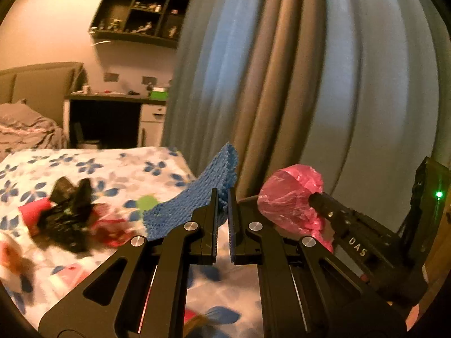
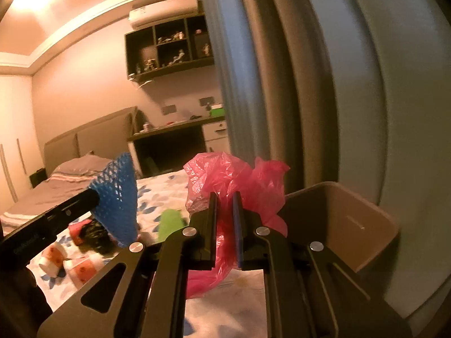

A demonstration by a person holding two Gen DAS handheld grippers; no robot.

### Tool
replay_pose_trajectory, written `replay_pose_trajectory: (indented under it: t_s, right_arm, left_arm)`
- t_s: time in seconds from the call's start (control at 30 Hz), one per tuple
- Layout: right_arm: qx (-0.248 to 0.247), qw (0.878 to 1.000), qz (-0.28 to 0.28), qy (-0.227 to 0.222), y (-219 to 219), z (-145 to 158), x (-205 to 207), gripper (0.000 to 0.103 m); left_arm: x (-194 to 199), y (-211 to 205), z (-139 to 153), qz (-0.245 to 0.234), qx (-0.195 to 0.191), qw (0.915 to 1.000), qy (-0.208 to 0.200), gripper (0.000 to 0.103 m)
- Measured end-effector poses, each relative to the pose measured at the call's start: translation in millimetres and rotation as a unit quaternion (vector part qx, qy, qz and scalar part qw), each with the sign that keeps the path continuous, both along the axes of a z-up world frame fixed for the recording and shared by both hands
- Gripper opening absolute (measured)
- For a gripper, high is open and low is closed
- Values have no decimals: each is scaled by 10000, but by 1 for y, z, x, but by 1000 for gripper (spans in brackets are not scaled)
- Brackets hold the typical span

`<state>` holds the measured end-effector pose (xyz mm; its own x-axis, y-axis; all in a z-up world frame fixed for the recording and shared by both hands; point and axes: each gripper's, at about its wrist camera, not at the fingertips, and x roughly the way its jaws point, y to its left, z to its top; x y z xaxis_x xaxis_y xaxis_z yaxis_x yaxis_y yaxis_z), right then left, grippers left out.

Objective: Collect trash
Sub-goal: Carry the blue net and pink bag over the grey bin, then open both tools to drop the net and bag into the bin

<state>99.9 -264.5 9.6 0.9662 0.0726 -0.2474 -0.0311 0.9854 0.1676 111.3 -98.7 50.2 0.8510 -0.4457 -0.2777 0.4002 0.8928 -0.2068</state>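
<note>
My left gripper is shut on a blue foam net and holds it above the flowered bed sheet. The net also shows in the right wrist view. My right gripper is shut on a crumpled pink plastic bag, held up next to a brown bin at the right. The bag also shows in the left wrist view. More trash lies on the bed: a black wrapper, a red wrapper and a green piece.
Grey-blue curtains hang close behind the bed's right side. A desk and wall shelf stand at the far wall. Orange-white wrappers lie on the bed's near left. A pillow and headboard are farther back.
</note>
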Motion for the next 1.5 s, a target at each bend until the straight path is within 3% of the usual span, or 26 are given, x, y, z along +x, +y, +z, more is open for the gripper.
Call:
replay_pose_trajectory:
  t_s: [0.3, 0.7, 1.5]
  right_arm:
    - [-22, 9984, -569, -70, -44, -2, 2, 11]
    - [76, 9945, -1039, -123, -83, -6, 13, 11]
    - [155, 9920, -1249, 6, -100, -15, 37, 11]
  left_arm:
    - [19, -67, 5, -592, -51, 9981, -174, 5]
    - [54, -133, -15, -1007, 10, 9949, 50, 5]
    - [85, -168, -45, -1366, -115, 9895, 464, 5]
